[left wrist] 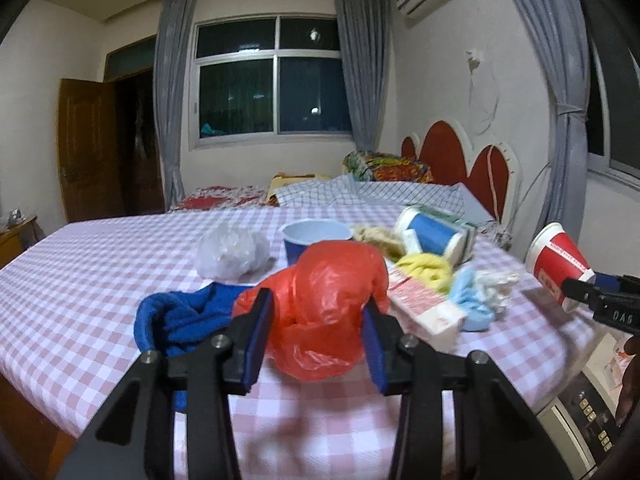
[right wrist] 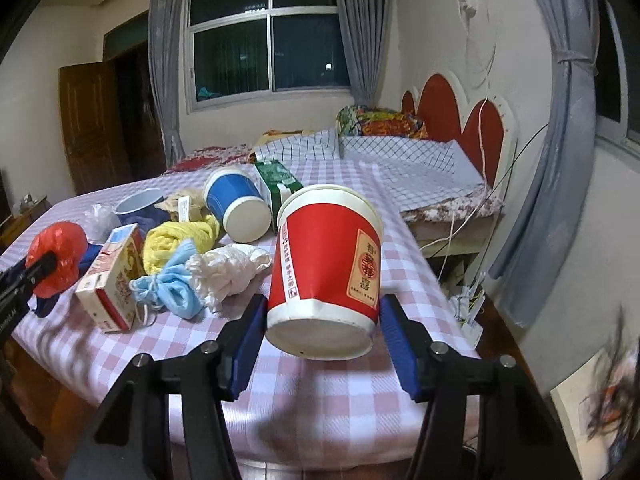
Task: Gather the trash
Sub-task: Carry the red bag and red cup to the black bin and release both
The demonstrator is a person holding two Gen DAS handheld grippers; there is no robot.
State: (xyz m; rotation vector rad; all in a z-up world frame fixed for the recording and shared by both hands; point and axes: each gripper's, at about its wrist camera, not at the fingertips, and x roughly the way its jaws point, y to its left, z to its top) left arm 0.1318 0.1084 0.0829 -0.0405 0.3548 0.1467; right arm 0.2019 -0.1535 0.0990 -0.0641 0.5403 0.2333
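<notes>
My left gripper [left wrist: 318,326] is shut on a crumpled red plastic bag [left wrist: 324,304], held just above the checked table; it also shows in the right wrist view [right wrist: 56,256]. My right gripper [right wrist: 322,334] is shut on a red paper cup [right wrist: 326,272], lifted and tilted above the table's near right edge; the cup also shows in the left wrist view [left wrist: 558,260]. On the table lie a white plastic bag [left wrist: 232,250], a blue cup [left wrist: 314,238], a toppled blue cup [right wrist: 238,208], a yellow cloth [right wrist: 176,240], a blue face mask [right wrist: 172,284], a white wad [right wrist: 228,268] and a red-white carton [right wrist: 112,280].
A blue towel [left wrist: 184,316] lies beside the red bag. A green box [right wrist: 276,184] stands behind the cups. The pink checked tablecloth [right wrist: 320,396] ends at the near and right edges. A bed with a red headboard [right wrist: 460,116] is behind. An appliance panel [left wrist: 588,412] sits low right.
</notes>
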